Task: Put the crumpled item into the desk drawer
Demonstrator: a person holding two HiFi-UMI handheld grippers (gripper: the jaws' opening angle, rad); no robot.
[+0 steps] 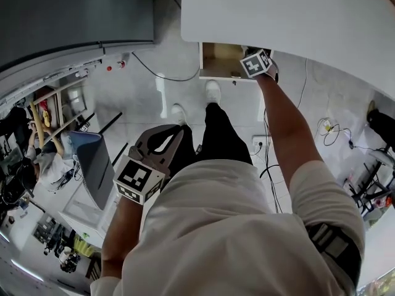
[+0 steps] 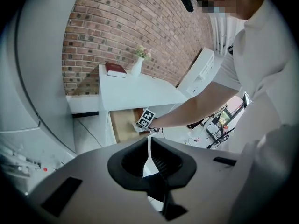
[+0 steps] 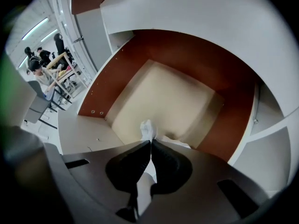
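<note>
1. The desk (image 1: 296, 11) is seen as a broad white top directly above the drawer, which stands out from under its front edge on the person's side.
2. The drawer (image 3: 173, 101) is found open. A pale, bare floor is framed by reddish-brown walls, and nothing else is seen lying in the part of it that shows.
3. The left gripper (image 2: 149, 141) is held well back from the drawer, close to the person's body. Its jaws are brought together with nothing between them. It is judged to have no part in the coming move.
4. The right gripper (image 3: 150, 143) is held out at arm's length over the drawer and is by far the nearer of the two to it. Its jaws are pressed tight on the crumpled item.
5. The crumpled item (image 3: 147, 129) is carried above the drawer's floor, nearer one wall than the middle.
   - Whether it touches that floor cannot be told.
   - A small tuft is pushed out just beyond the jaw tips, pointing down into the drawer. More white is seen behind the tips, so its length is taken to run along the jaws.
   - It is white, wrinkled and soft-looking, perhaps tissue or thin paper.
   - Since it already lies over the opening, little more than a parting of the jaws is judged to be needed. Such light material may cling to a pad instead of dropping.
</note>
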